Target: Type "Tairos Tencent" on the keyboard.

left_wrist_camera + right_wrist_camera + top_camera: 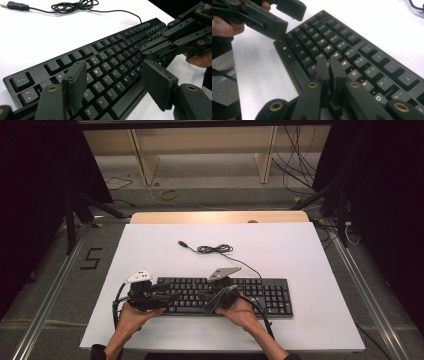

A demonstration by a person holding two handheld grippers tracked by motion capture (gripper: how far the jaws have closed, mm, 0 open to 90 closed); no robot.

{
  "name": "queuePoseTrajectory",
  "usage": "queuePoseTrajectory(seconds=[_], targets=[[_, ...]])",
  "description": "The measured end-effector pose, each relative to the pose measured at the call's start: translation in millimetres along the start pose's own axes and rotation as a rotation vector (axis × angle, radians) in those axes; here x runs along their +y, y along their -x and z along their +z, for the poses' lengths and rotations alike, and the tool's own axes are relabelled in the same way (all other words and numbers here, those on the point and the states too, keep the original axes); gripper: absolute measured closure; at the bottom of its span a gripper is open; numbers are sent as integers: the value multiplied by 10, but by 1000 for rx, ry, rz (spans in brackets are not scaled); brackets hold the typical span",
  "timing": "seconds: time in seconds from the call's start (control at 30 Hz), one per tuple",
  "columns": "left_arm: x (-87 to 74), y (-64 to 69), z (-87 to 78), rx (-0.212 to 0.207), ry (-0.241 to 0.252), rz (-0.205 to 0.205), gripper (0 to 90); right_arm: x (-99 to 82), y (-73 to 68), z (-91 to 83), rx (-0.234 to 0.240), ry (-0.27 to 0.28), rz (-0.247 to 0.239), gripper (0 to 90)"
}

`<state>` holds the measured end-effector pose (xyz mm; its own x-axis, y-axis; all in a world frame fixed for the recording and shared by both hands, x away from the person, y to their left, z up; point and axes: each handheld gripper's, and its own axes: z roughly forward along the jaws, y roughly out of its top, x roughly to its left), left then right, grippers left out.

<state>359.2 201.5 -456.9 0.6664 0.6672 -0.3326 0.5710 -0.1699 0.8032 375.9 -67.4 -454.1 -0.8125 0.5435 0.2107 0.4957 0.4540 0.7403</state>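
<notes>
Jaws first: on our left gripper [113, 82] they stand wide apart with nothing between the pads, hanging over the left end of the black keyboard [226, 296], above the letter rows near S, D and C. On our right gripper [329, 70] the jaws are pressed together with no gap, their tips down among the keys around G, H and T; nothing is clamped between them, and we cannot tell whether the tips press a key or only rest just above it.

We see the keyboard lying flat near the front edge of the white worktop [300, 250], long side across, with both grippers over its left half and our hands [131, 316] behind them at the near edge. Its cable [215, 249] runs from the back edge to a loose coil on the worktop beyond, ending in a free USB plug [183, 243].

From above, the grippers and their trailing cables cover the keys under them, so the contact point is hidden. The left gripper view cuts off the keyboard's near corner, and the far keys blur.
</notes>
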Motion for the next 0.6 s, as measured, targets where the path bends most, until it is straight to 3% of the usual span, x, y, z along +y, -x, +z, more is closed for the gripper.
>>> queuePoseTrajectory(seconds=[0.6], targets=[[-75, 5, -40, -4, 19, -1, 362, -81, -14, 154, -26, -69, -26, 900]])
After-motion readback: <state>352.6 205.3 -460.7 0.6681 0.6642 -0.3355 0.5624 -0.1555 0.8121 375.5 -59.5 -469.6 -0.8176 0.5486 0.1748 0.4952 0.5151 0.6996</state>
